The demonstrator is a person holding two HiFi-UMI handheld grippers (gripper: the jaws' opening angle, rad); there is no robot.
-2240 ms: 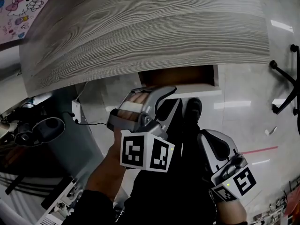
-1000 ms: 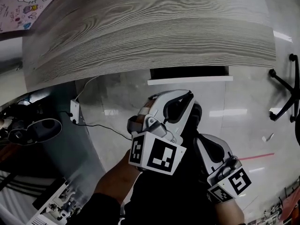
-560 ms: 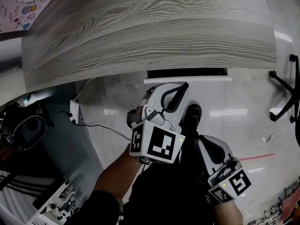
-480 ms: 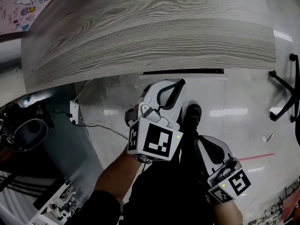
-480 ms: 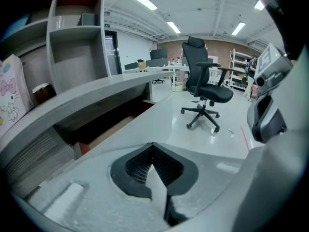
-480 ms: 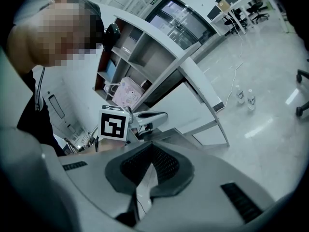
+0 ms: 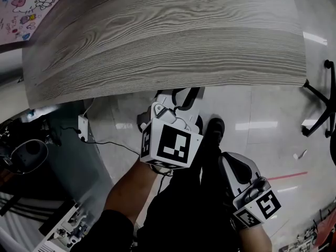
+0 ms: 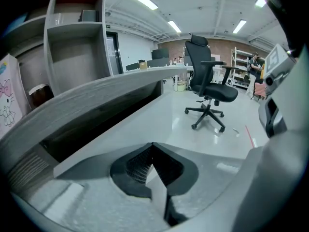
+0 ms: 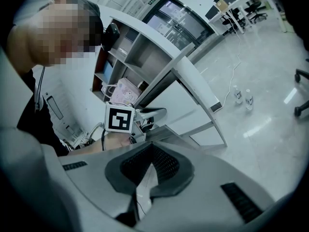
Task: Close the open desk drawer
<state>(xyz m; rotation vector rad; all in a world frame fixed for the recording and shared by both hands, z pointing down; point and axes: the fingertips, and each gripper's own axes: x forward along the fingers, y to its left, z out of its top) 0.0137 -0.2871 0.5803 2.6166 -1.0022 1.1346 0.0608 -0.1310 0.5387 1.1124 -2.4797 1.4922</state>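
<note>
The left gripper [image 8: 153, 146] has its jaws pressed together with nothing between them. Its tips stand just before the pale drawer front [image 8: 91, 151], which lies tucked under the edge of the grey wooden desktop [image 7: 157, 35]; I cannot tell if they touch it. The right gripper [image 9: 148, 167] is also clenched on nothing and hangs low, well apart from the drawer front.

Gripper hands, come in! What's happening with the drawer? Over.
Left gripper shut, empty, tips at drawer front. Right gripper shut, empty, held low. That drawer front tucked under desk top. Nothing in the way.
</note>
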